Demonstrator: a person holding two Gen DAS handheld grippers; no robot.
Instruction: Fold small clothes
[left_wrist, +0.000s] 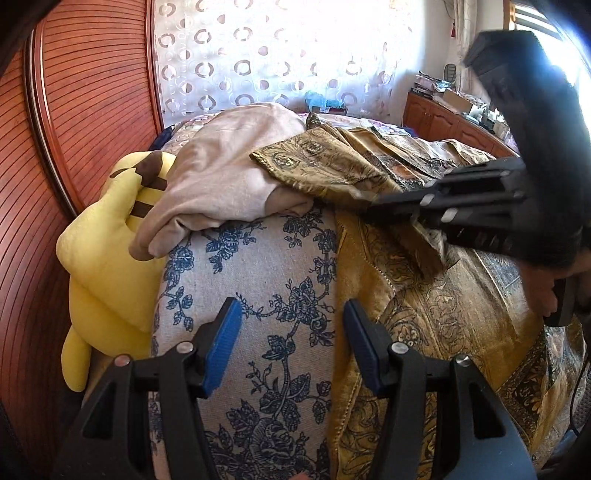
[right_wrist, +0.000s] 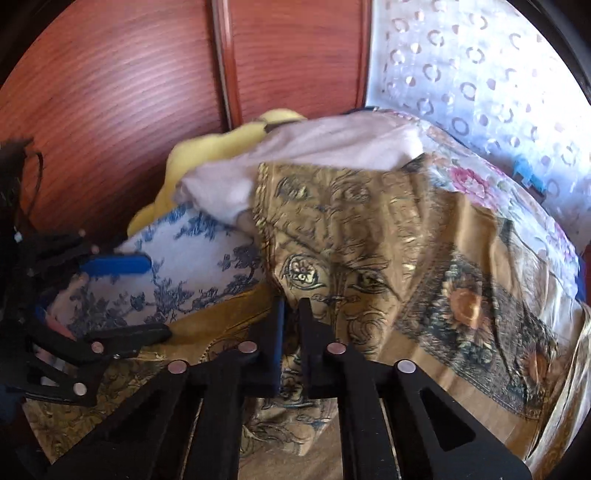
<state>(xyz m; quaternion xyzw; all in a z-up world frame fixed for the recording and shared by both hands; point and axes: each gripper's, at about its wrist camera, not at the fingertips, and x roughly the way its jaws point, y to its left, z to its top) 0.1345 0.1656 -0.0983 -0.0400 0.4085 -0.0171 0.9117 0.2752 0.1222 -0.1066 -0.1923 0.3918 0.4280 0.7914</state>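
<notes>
**Pinching the gold cloth on the bed**

Clamping a fold of the gold cloth (right_wrist: 369, 236), the right gripper (right_wrist: 291, 332) is closed tight on it. The left gripper (left_wrist: 293, 332) hovers released over the blue-flowered cover (left_wrist: 266, 266). Beyond lie a beige garment (left_wrist: 221, 173) and a yellow plush toy (left_wrist: 107, 240).

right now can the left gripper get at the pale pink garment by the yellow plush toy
Probably yes. The left gripper is open and empty over the blue floral pillow, and the pale pink garment lies just beyond with nothing between them; the right gripper is off to the side.
</notes>
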